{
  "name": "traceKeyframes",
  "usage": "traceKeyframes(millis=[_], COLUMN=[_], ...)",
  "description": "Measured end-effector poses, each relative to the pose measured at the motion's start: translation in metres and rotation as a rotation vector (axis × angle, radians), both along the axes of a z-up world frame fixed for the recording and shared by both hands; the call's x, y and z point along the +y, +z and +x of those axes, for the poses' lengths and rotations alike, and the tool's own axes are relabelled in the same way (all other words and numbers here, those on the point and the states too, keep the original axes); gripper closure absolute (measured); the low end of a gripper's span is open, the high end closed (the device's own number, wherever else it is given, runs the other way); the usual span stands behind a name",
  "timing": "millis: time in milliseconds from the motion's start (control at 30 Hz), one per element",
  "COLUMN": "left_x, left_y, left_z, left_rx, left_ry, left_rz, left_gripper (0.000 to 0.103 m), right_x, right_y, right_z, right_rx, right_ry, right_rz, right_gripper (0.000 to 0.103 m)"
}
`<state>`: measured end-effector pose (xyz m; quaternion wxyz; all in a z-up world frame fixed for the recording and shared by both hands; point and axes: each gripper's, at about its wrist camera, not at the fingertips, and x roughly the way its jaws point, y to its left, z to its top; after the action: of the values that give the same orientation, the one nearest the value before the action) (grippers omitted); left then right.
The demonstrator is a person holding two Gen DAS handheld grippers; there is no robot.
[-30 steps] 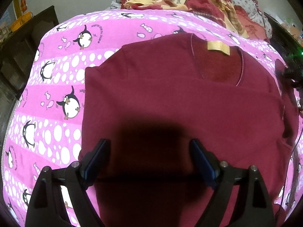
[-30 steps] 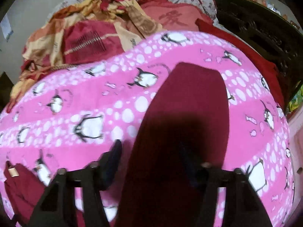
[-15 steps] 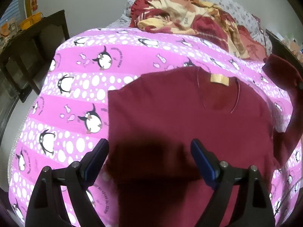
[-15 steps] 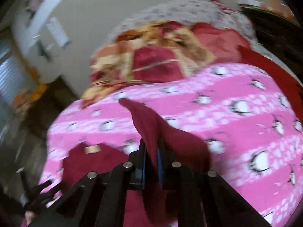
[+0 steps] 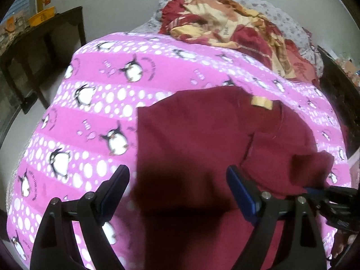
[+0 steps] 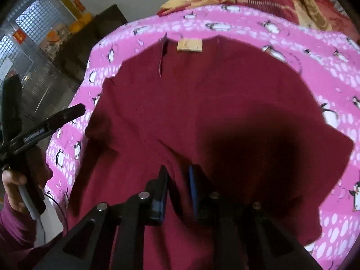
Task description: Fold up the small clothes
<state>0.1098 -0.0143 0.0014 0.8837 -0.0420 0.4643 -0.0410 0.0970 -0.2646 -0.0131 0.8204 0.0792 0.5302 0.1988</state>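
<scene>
A maroon shirt (image 5: 191, 135) with a tan neck label (image 5: 262, 102) lies on a pink penguin-print blanket (image 5: 94, 112). Its right sleeve (image 5: 310, 164) is folded in over the body. My left gripper (image 5: 177, 186) is open and empty above the shirt's lower part. My right gripper (image 6: 177, 180) is shut on a fold of the sleeve cloth and rests over the shirt (image 6: 202, 101). The label (image 6: 189, 45) shows at the far edge. The right gripper also shows in the left wrist view (image 5: 326, 195) at the right edge.
A crumpled red and yellow quilt (image 5: 236, 27) lies beyond the blanket. A dark wooden table (image 5: 40, 51) stands at the left, dark furniture (image 5: 337, 85) at the right. The person's hand with the left gripper (image 6: 27, 139) is at the left of the right wrist view.
My right gripper closed on the sleeve, lifted it and carried it left over the shirt's body. My left gripper rose and drew back, staying open.
</scene>
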Motion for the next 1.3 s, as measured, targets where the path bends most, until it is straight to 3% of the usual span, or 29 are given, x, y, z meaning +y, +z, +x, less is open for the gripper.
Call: traceKeyframes(millis=[67, 167, 300, 367, 400, 467, 500, 567, 667, 733, 800, 900, 1000, 1200, 1233, 1300], left_x=[-0.013, -0.044, -0.084, -0.099, -0.104, -0.11, -0.11, -0.104, -0.084, -0.056, -0.026, 0.009, 0.029, 0.027, 0.024, 0.022], left_y=[0.0, -0.011, -0.035, -0.045, -0.049, -0.049, -0.046, -0.032, 0.0, 0.024, 0.033, 0.026, 0.003, -0.014, -0.014, -0.014], left_z=[0.005, 0.019, 0.038, 0.045, 0.047, 0.047, 0.047, 0.045, 0.035, 0.026, 0.023, 0.021, 0.02, 0.013, 0.012, 0.011], left_rx=[-0.004, 0.03, 0.07, 0.084, 0.096, 0.086, 0.082, 0.079, 0.0, -0.063, -0.075, -0.074, 0.004, 0.028, 0.027, 0.03], left_ry=[-0.029, -0.099, -0.159, -0.186, -0.193, -0.193, -0.2, -0.207, -0.192, -0.15, -0.1, -0.019, 0.008, -0.009, -0.016, -0.024], left_rz=[-0.001, 0.01, 0.064, 0.084, 0.088, 0.102, 0.095, 0.035, 0.01, -0.006, -0.02, 0.034, -0.004, -0.004, 0.001, 0.006], left_gripper=[0.016, 0.016, 0.017, 0.033, 0.053, 0.074, 0.099, 0.099, 0.099, 0.099, 0.1, 0.1, 0.1, 0.1, 0.1, 0.1], right_x=[-0.013, -0.032, -0.066, -0.082, -0.088, -0.103, -0.107, -0.115, -0.121, -0.123, -0.125, -0.126, -0.124, -0.121, -0.118, -0.114], right_y=[0.018, 0.037, 0.045, 0.048, 0.049, 0.051, 0.051, 0.051, 0.051, 0.051, 0.046, 0.033, 0.021, -0.015, -0.022, -0.026], right_z=[-0.011, -0.028, -0.046, -0.057, -0.06, -0.067, -0.068, -0.071, -0.065, -0.062, -0.056, -0.043, -0.027, 0.016, 0.022, 0.026], right_rx=[-0.061, -0.112, -0.104, -0.101, -0.102, -0.103, -0.099, -0.094, -0.097, -0.097, -0.089, -0.059, -0.031, 0.053, 0.072, 0.069], right_ry=[-0.028, -0.07, -0.15, -0.192, -0.205, -0.239, -0.252, -0.266, -0.301, -0.324, -0.345, -0.369, -0.384, -0.423, -0.413, -0.392], right_rz=[0.016, -0.004, 0.012, 0.021, 0.021, 0.017, 0.019, 0.028, 0.025, 0.014, 0.002, 0.004, 0.01, 0.042, 0.063, 0.059], right_gripper=[0.037, 0.034, 0.034, 0.034, 0.033, 0.032, 0.031, 0.031, 0.031, 0.029, 0.025, 0.022, 0.021, 0.021, 0.022, 0.049])
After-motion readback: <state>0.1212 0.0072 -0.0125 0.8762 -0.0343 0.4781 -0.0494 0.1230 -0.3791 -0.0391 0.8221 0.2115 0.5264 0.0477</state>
